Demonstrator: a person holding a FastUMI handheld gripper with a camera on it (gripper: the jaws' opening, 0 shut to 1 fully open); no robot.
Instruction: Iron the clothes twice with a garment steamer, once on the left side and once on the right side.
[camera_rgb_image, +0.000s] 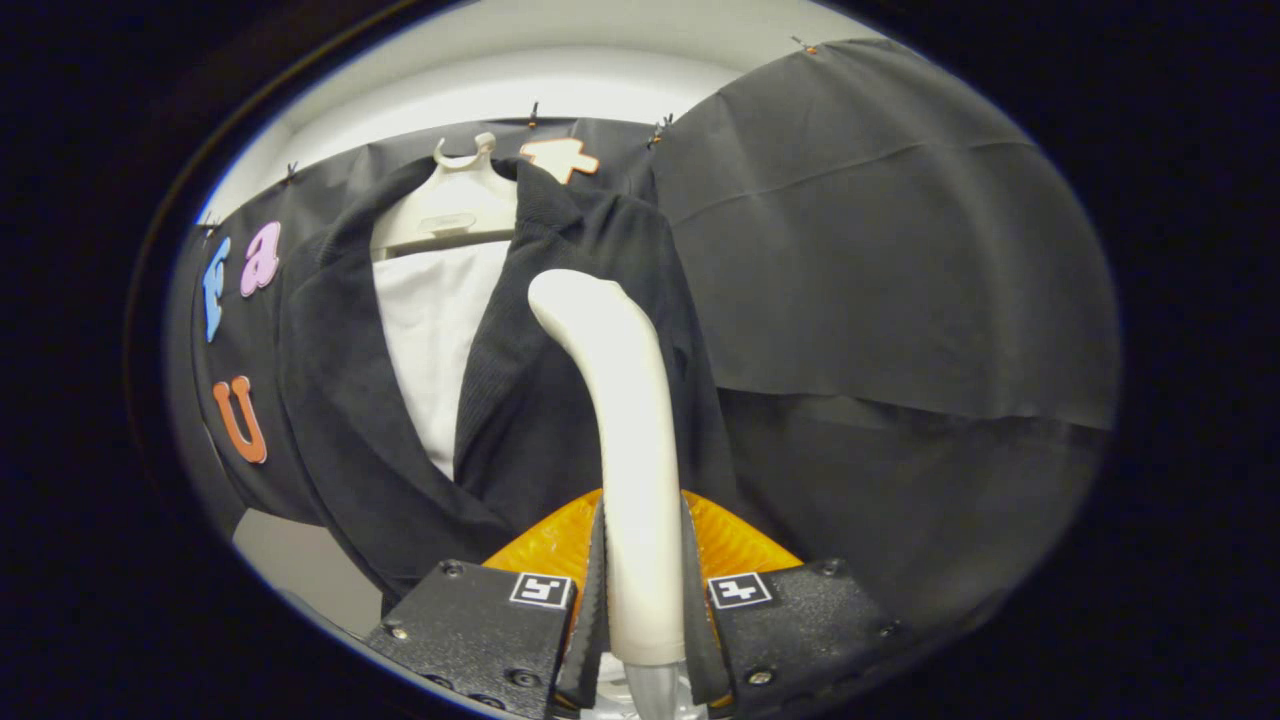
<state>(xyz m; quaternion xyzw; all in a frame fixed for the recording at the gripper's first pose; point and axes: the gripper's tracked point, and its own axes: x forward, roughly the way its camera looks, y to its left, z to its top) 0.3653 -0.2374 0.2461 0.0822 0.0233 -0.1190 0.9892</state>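
Steamer (630, 420), the garment tool for this task, stands upright at centre frame, its pale handle rising from between the gripper's fingers and curving at the top toward the upper left. Gripper (645, 610) is closed on that handle at lower centre, both fingers pressed against its sides; the grip looks firm and low on the handle.

Dark jacket (560, 400) hangs directly beyond the steamer, on a pale hanger (460, 210) at upper centre, with a white garment (435, 340) showing in the open front. The steamer's head lies against or just in front of the jacket's panel right of the opening; contact cannot be confirmed.

Risks, as judged: the hold sits low, so the long handle could pivot between the fingers if the head drags on the fabric. A hard stroke could pull the jacket off the hanger or bunch the lapel. Lingering in one place could overwet the cloth.

Writing: no brand or label is legible on the steamer, hanger or clothes. Two square black-and-white markers (742, 590) sit on the gripper body.
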